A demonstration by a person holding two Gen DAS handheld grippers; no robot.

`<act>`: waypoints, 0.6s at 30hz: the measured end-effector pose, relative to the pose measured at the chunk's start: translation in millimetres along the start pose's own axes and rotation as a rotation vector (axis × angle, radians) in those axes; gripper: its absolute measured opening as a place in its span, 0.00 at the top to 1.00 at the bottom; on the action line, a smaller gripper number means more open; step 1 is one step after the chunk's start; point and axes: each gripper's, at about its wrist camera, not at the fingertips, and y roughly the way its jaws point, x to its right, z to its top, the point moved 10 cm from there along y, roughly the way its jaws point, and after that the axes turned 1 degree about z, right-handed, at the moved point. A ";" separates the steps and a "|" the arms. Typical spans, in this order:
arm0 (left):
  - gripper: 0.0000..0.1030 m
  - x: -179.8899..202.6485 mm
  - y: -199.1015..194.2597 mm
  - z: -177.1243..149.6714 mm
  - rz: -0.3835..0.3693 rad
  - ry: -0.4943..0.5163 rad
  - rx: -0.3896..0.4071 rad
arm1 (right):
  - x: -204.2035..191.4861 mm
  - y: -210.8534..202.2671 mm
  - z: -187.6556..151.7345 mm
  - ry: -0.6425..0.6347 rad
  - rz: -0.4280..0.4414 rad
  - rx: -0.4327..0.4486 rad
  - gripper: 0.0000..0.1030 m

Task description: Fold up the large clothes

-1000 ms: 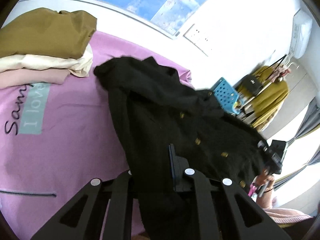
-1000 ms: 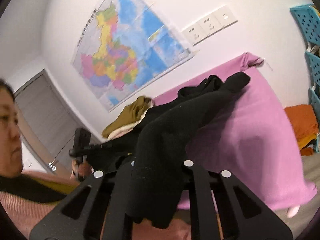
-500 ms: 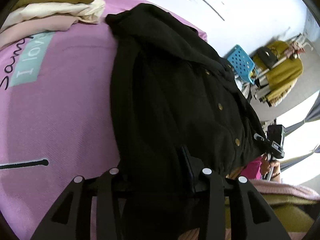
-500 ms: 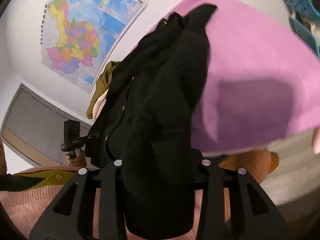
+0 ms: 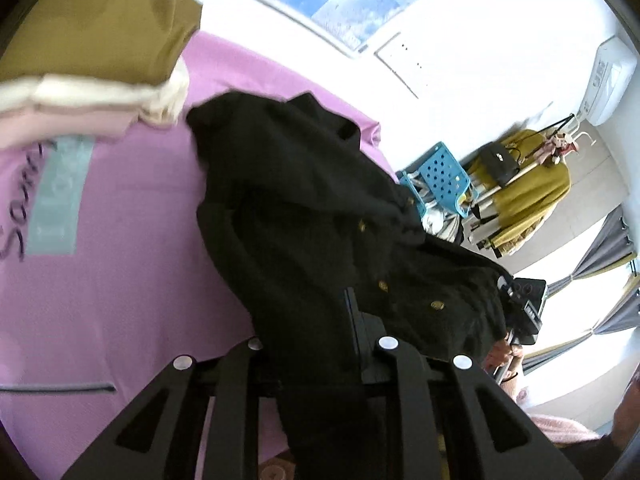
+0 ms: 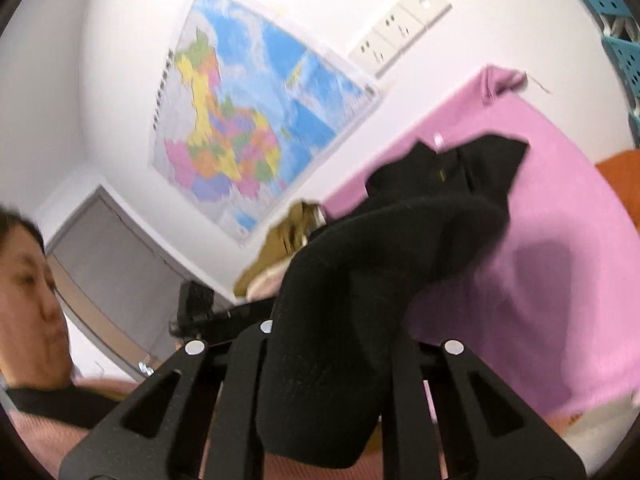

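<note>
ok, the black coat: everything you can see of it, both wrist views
The black coat is a thick, woolly-looking garment with small gold buttons down its front. It lies rumpled across the pink blanket, its far end near the stack of folded clothes, its near edge lifted. The left gripper and the right gripper each have cloth bunched between their fingers, and their jaws have just been closing on it.
</note>
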 end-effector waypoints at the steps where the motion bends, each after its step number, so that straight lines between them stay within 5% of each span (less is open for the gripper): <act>1: 0.82 2.0 -0.9 5.3 0.001 0.005 0.006 | -1.6 3.8 12.0 -0.005 0.008 0.014 0.88; 14: 0.81 -1.1 18.6 107.5 0.064 0.023 -0.014 | 25.8 62.7 120.0 0.062 0.013 0.054 0.88; 18: 0.79 -22.0 44.8 146.1 0.075 -0.047 -0.063 | 70.8 89.3 154.7 0.172 -0.039 0.061 0.88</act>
